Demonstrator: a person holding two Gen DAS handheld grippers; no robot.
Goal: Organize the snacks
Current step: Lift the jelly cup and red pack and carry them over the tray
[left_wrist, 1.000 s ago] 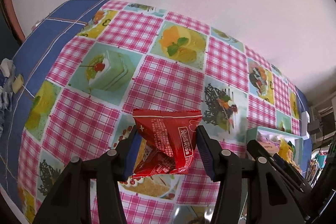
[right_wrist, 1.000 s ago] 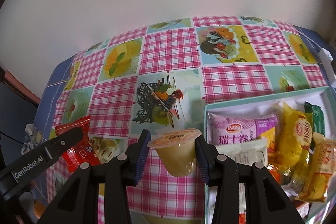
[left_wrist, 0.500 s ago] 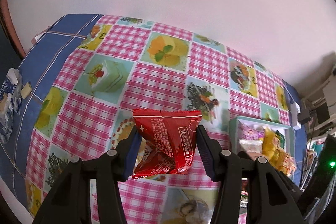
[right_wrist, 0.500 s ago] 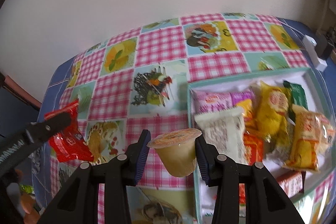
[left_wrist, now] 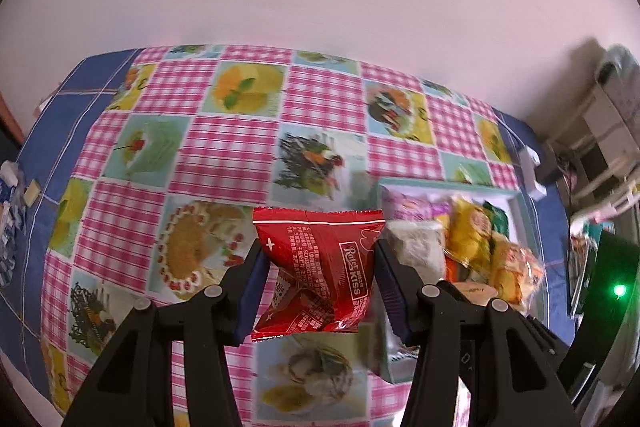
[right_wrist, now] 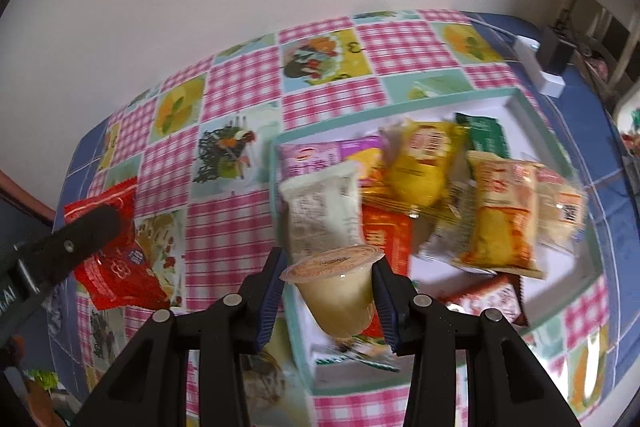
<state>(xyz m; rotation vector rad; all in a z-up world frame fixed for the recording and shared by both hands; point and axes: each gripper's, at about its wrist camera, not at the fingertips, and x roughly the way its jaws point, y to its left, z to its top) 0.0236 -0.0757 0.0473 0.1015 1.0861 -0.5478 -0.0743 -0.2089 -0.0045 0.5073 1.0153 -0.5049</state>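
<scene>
My left gripper [left_wrist: 320, 287] is shut on a red snack packet [left_wrist: 320, 271], held in the air above the checked tablecloth, left of the tray. In the right wrist view the same red snack packet [right_wrist: 116, 251] shows at the left with a left finger across it. My right gripper [right_wrist: 330, 293] is shut on a pale yellow jelly cup [right_wrist: 336, 295] with a foil lid, hanging over the near left corner of the teal tray [right_wrist: 532, 107]. The teal tray [left_wrist: 516, 203] holds several wrapped snacks: pink, white, yellow, orange, green and red packets.
A pink checked tablecloth [left_wrist: 224, 155] with dessert pictures covers the table; a blue cloth [left_wrist: 56, 115] borders it. A white charger block [right_wrist: 548, 75] sits beyond the tray's far right corner. Shelves and clutter [left_wrist: 608, 131] stand at the right; small items [left_wrist: 12, 187] lie at the left edge.
Both grippers have travelled to the right toward the tray and risen a little, each keeping its snack. The tray has come further into both views; the jelly cup now hangs over its corner.
</scene>
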